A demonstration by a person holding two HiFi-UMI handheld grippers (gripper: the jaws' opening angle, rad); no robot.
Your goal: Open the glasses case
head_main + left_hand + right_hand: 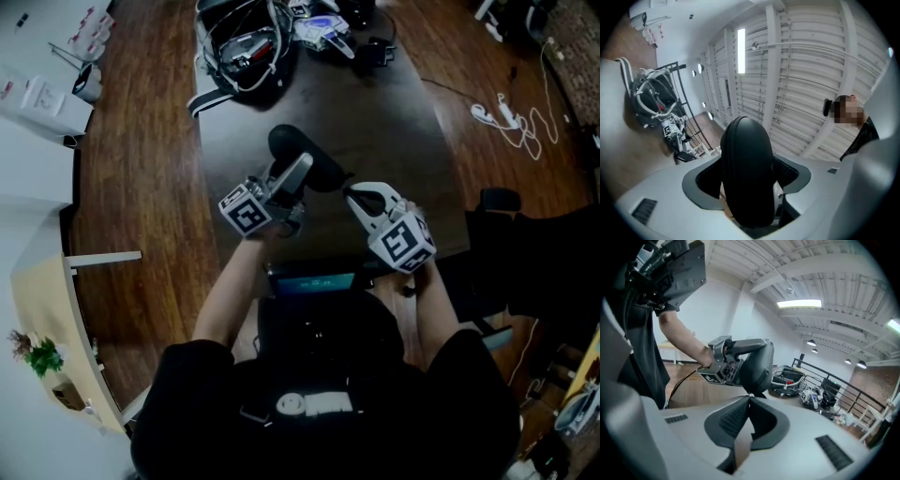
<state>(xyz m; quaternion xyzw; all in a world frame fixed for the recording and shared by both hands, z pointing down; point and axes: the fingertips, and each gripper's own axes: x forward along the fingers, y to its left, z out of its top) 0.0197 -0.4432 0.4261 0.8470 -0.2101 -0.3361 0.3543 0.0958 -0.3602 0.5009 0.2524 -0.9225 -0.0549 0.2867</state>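
Grips the black glasses case (pixel 746 168) in the left hand-held gripper (pixel 298 173), jaws spread wide around the case's body, ribbed pads pressing on both of its sides. Holds the case in the air above the dark desk (pixel 394 131), near its front edge, with the rounded end sticking out well past the jaw tips. Shows a zip seam up the case's left edge in the left gripper view, with no gap along it.

Points the right hand-held gripper (pixel 750 401) at the case from the right, jaws closed flat against each other. Sets the tips just under the case's lower edge, right beside a small dark tab (pixel 757 393) hanging there; cannot tell whether the tips touch or pinch that tab.

Leaves a tangle of cables and gear (pixel 248 42) at the far end of the desk, well apart from both hand-held grippers. Shows a wooden floor (pixel 141 187) around the desk, with a white cable (pixel 511 117) lying loose on it to the right.
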